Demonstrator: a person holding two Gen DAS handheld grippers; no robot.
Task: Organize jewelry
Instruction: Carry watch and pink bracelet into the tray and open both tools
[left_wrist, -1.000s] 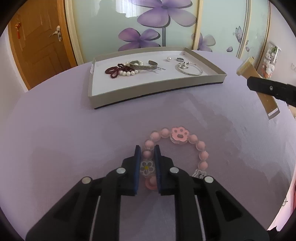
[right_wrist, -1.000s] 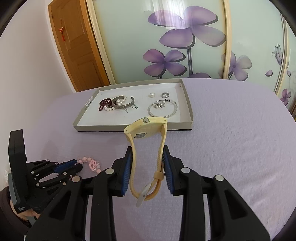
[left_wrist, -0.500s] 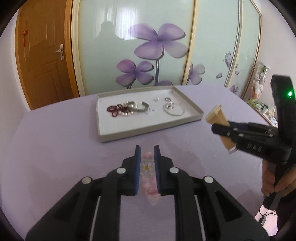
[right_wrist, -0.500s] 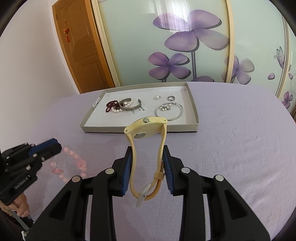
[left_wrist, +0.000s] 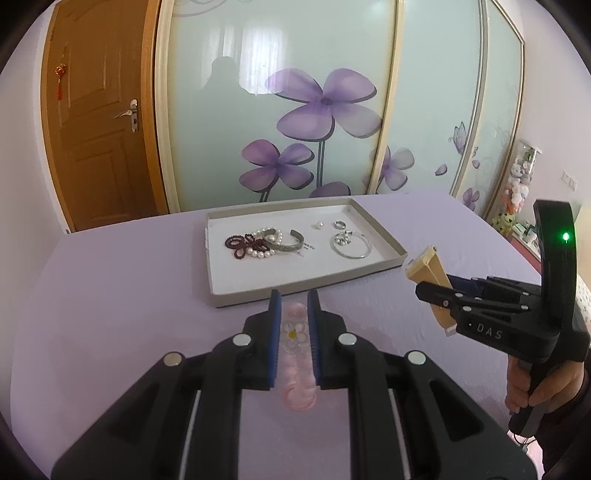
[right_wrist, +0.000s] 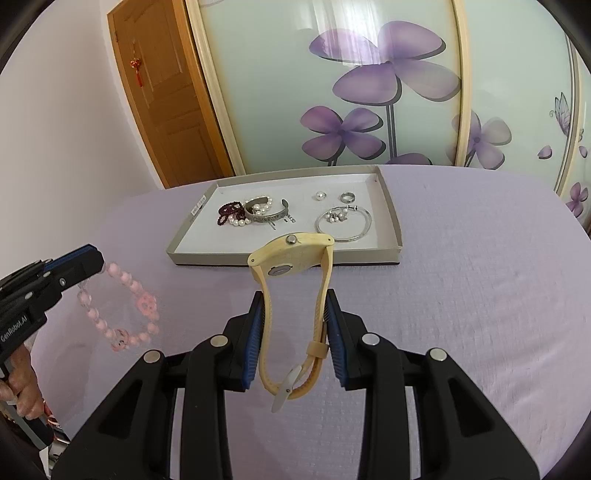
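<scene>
A: From the left wrist view, what is the left gripper (left_wrist: 293, 325) doing?

B: Its blue-padded jaws are clamped on a pink beaded bracelet with a white flower charm (left_wrist: 295, 354), which hangs clear of the lilac bedspread (left_wrist: 110, 314). Just beyond stands the shallow grey cardboard tray (left_wrist: 384, 236), holding a dark red bead string (left_wrist: 240, 245), a white pearl bracelet (left_wrist: 264, 253), an engraved silver cuff (left_wrist: 288, 245) and a thin silver bangle (left_wrist: 351, 245).

A: And off to the right?

B: The right gripper (left_wrist: 428, 284), in a person's hand (left_wrist: 532, 387), pinching a cream-yellow plastic wristwatch (left_wrist: 430, 275).

A: The right wrist view?

B: The right gripper (right_wrist: 293, 325) squeezes the watch's (right_wrist: 291, 251) strap between its pads, the case upright in front of the tray (right_wrist: 391, 206). At left, the left gripper (right_wrist: 92, 264) dangles the pink bracelet (right_wrist: 122, 314) above the bedspread (right_wrist: 461, 295).
</scene>
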